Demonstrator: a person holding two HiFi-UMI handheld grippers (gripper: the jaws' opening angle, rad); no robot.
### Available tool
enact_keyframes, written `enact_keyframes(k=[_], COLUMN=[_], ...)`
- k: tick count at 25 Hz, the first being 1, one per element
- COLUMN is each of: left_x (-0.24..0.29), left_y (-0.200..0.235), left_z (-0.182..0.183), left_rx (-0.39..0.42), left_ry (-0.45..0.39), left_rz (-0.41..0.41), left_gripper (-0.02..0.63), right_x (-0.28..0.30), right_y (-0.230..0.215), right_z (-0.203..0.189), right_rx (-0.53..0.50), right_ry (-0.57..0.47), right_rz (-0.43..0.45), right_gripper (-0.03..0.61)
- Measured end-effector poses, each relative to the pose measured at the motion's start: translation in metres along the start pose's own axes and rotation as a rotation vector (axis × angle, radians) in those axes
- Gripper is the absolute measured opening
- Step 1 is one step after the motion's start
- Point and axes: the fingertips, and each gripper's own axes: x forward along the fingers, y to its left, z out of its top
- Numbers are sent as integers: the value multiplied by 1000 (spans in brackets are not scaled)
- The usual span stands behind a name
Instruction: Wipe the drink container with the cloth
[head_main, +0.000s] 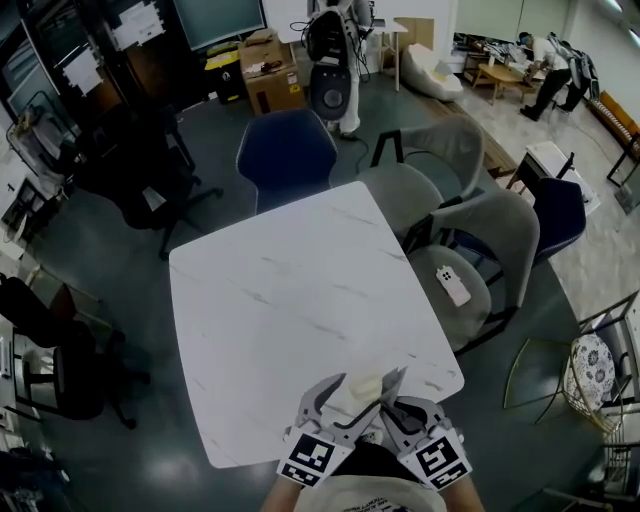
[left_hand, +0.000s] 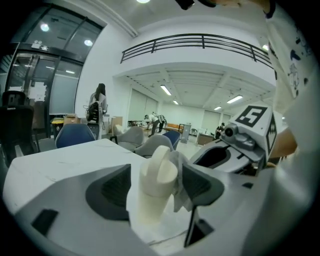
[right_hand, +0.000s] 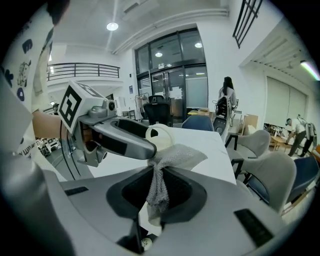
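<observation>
A cream drink container (head_main: 356, 390) with a looped handle stands near the front edge of the white marble table (head_main: 290, 290). My left gripper (left_hand: 154, 192) is open around the container (left_hand: 156, 182), with a gap at the left pad. A grey mesh cloth (right_hand: 172, 157) lies against the container's (right_hand: 159, 134) side. My right gripper (right_hand: 159, 195) is shut on the cloth's hanging end. In the left gripper view the cloth (left_hand: 182, 172) hangs between the container and the right pad. The two grippers sit close together at the bottom of the head view, left (head_main: 350, 396) and right (head_main: 398, 412).
Grey chairs stand along the table's right side, one bearing a white phone (head_main: 452, 284). A blue chair (head_main: 288, 150) is at the far end and a black office chair (head_main: 140, 165) at the far left. People stand far off in the room.
</observation>
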Motion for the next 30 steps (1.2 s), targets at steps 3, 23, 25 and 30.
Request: enact_keyframes(k=[3, 23, 25, 30], left_x=[4, 15, 15, 15], left_y=[2, -5, -5, -5], left_z=[3, 1, 1, 1], left_rx=[27, 106, 112, 115], left_ry=[-7, 12, 13, 12], left_rz=[-32, -176, -176, -168], left_gripper=[295, 279, 279, 278], right_x=[1, 35, 38, 51], right_y=[-1, -5, -5, -6], right_z=[3, -25, -31, -48], right_rx=[-33, -37, -40, -52], right_ry=[9, 99, 113, 168], right_rz=[8, 34, 34, 34], right_gripper=[47, 46, 46, 46])
